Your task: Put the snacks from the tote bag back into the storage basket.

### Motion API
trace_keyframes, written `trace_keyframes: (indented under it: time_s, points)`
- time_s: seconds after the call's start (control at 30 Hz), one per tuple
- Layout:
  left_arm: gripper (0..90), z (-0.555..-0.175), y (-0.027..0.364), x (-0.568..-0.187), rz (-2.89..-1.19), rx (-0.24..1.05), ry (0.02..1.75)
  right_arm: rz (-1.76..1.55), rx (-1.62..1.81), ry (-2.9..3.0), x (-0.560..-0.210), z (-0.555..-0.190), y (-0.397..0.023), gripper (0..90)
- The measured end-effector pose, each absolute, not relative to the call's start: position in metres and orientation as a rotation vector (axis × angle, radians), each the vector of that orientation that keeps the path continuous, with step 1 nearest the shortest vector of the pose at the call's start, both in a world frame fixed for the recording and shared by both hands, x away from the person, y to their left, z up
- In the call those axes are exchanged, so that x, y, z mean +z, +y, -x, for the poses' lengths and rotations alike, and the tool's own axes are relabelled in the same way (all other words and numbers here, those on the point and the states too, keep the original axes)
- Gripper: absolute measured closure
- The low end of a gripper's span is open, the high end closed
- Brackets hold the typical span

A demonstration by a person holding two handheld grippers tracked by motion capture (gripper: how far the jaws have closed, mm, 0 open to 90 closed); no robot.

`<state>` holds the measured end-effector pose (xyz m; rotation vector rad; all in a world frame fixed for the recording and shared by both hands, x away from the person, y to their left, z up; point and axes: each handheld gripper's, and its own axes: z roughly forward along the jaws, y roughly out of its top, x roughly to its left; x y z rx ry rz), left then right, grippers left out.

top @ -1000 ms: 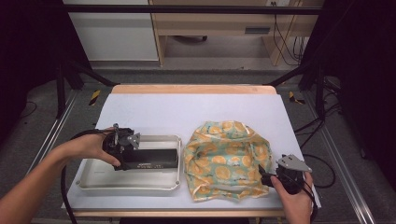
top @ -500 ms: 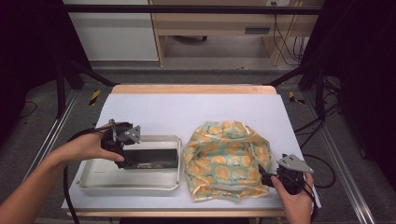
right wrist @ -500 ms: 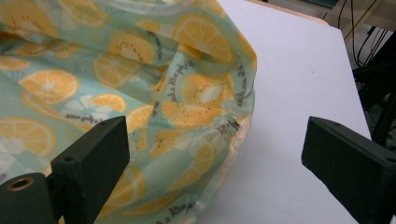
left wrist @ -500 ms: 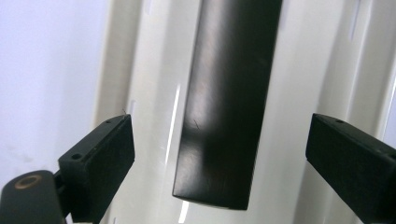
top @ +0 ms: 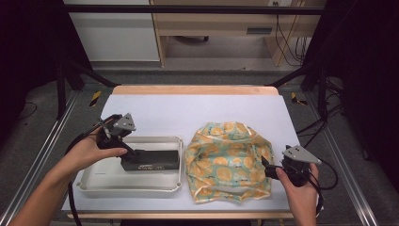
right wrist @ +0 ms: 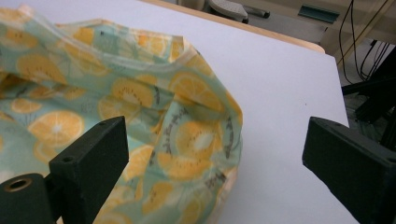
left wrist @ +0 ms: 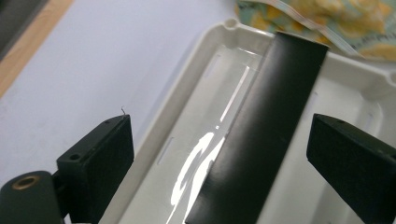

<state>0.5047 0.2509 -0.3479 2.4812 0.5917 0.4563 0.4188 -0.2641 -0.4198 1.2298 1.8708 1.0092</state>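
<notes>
We see a shallow white plastic tray (top: pixel 96 181) lying near the front left corner of the white table (top: pixel 197 110), and inside it a flat black rectangular box (top: pixel 151 160) resting against the tray's right end. Pale print runs along the box's top face in the high view, but it is too small for us to read. The left gripper (top: pixel 133 151) hangs over the tray's back left part, and in the left gripper view its jaws stand spread wide on either side of the black box (left wrist: pixel 261 130) without touching it. Just right of the tray lies a crumpled mint-green cloth printed with orange slices (top: pixel 228 160), toward the table's front edge. The right gripper (top: pixel 266 167) sits at the cloth's right edge; in the right gripper view its jaws are spread wide, with the left one over the cloth (right wrist: pixel 140 116) and the right one over bare table.
</notes>
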Motion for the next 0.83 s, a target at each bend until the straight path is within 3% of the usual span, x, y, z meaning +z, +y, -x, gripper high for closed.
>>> trace_keyframes:
  time_s: [0.37,0.63,0.83]
  points:
    - [7.1,-0.509,0.28,-0.37,-2.318,0.552,0.781,-1.315,1.091,1.811,-0.417,-0.443,-0.266,7.9]
    - [7.5,-0.506,0.319,-0.381,-2.118,0.55,0.952,-1.318,1.084,1.803,-0.43,-0.439,-0.264,7.6]
    - [7.5,-0.495,0.335,-0.382,-2.086,0.578,0.981,-1.341,1.089,1.791,-0.44,-0.435,-0.263,7.6]
